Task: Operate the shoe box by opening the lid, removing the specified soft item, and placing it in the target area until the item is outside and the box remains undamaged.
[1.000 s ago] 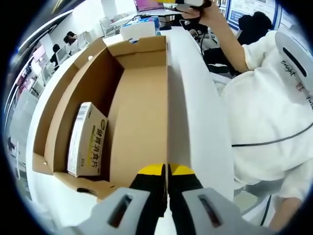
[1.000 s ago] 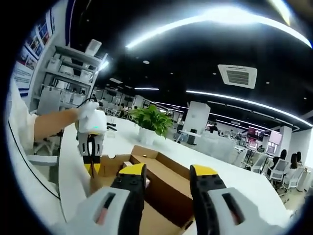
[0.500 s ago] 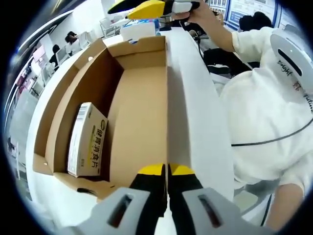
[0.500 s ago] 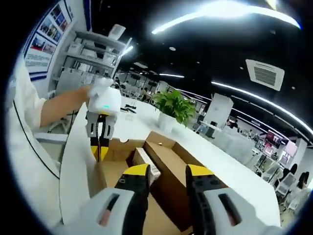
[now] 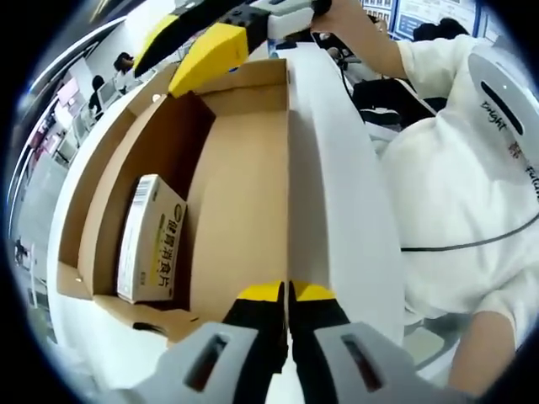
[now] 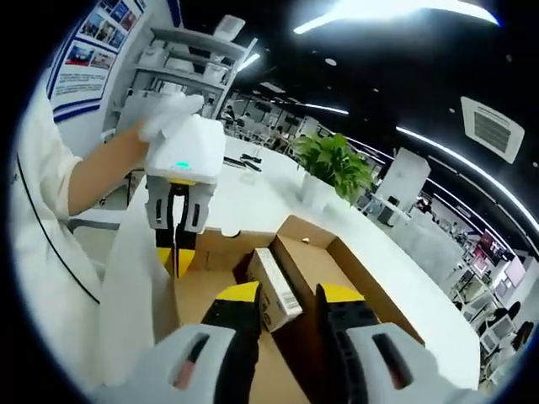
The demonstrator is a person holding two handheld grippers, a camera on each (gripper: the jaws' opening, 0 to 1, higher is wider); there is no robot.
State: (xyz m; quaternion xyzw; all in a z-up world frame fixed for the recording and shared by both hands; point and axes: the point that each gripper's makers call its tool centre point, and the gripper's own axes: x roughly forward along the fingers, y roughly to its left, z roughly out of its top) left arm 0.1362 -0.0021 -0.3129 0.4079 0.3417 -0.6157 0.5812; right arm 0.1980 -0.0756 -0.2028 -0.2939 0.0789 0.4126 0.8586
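We find the shoe box (image 5: 244, 194) open with the small carton (image 5: 150, 240) against its side wall — light, crushable, best taken across its narrow faces — left gripper (image 5: 287, 292) clamping the lid (image 5: 337, 202), right gripper (image 6: 285, 294) parted.

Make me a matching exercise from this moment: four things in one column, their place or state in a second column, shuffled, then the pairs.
Things:
1. left gripper
2. right gripper
3. small carton
4. potted plant

Places or states:
A. lies inside the open shoe box, against its side wall
B. stands on the white table beyond the box
C. jaws shut on the box's white lid
D. jaws open, above the box

Pairs: 1-C, 2-D, 3-A, 4-B
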